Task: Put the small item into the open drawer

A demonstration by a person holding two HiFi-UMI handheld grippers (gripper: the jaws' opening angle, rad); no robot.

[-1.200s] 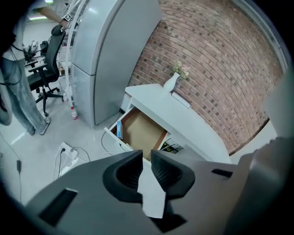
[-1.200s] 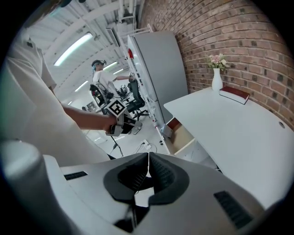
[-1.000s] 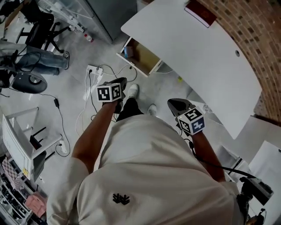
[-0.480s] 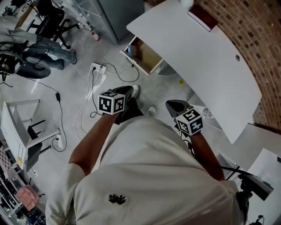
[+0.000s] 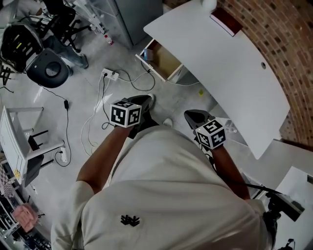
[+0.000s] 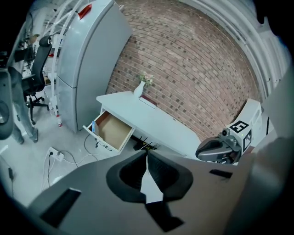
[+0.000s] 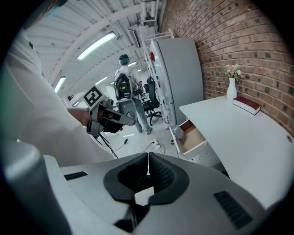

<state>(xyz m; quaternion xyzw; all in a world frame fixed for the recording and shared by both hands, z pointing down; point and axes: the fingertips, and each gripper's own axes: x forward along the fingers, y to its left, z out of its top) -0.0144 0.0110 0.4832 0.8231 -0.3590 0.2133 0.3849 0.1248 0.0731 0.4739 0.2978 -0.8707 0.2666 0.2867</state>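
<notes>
The open wooden drawer (image 5: 164,61) sticks out from under the white desk (image 5: 230,63); a small blue item (image 5: 148,54) lies at its front corner. Both grippers hang in front of my body, well short of the drawer. My left gripper (image 5: 146,99) is shut with nothing between its jaws, and in its own view the closed tips (image 6: 147,154) sit below the drawer (image 6: 110,131). My right gripper (image 5: 189,114) is also shut and empty, its jaws (image 7: 148,159) pointing toward the drawer (image 7: 194,137). I see no small item in either gripper.
A red book (image 5: 225,15) and a white vase (image 6: 139,89) stand on the desk by the brick wall. A grey cabinet (image 5: 132,14) stands left of the drawer. A power strip with cables (image 5: 110,74), an office chair (image 5: 44,66) and a white rack (image 5: 19,146) are on the floor.
The head view has swung a little: the desk sits slightly higher and the office chair has come into view at the upper left. Both grippers stay shut, almost where they were.
</notes>
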